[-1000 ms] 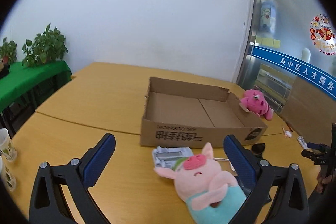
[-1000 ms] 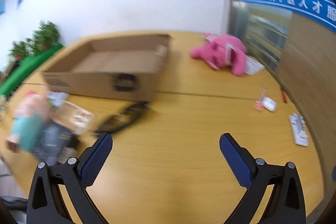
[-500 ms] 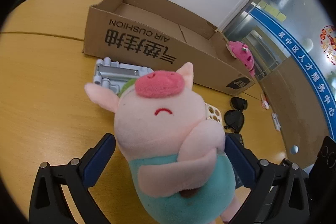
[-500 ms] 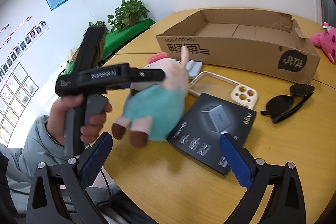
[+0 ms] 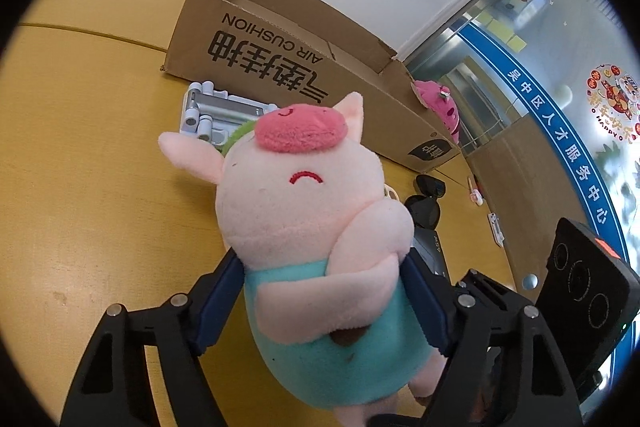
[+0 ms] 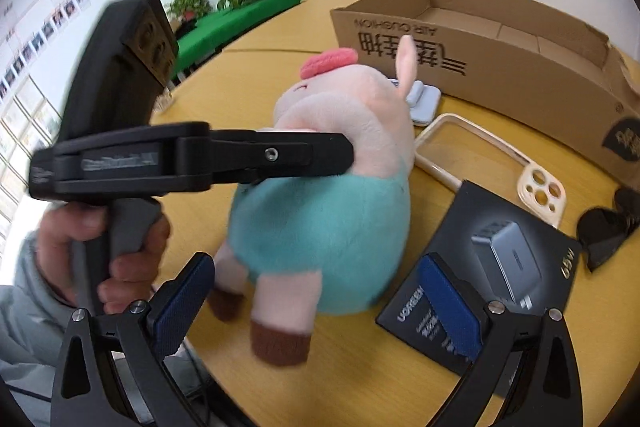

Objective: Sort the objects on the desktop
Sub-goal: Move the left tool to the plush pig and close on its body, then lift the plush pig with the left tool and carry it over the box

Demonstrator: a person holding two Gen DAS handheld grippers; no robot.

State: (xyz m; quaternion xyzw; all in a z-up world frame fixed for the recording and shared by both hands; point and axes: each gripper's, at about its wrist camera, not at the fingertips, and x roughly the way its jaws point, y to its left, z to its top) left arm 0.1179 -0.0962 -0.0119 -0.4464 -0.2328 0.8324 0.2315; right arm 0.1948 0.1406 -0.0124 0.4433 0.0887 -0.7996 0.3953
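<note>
A pink pig plush (image 5: 304,227) in a teal outfit fills the left wrist view, upright on the yellow table (image 5: 80,147). My left gripper (image 5: 324,279) is closing around its teal body, and both blue pads touch its sides. Seen from the right wrist, the pig plush (image 6: 328,219) has one left finger (image 6: 280,155) lying across its waist. My right gripper (image 6: 316,307) stands open just in front of the pig's feet, pressing on nothing. Behind the pig sits an open, empty cardboard box (image 5: 280,59) printed AIR CUSHION.
A grey phone stand (image 5: 216,111) lies between the pig and the box. To the right are a clear phone case (image 6: 480,155), a black charger box (image 6: 500,267) and sunglasses (image 6: 608,231). A pink plush (image 5: 440,107) lies past the box. A person's hand (image 6: 100,247) holds the left gripper.
The left gripper dropped down to the pig plush and narrowed its jaws onto the body. The right gripper swung left from bare table towards the pig and the charger box.
</note>
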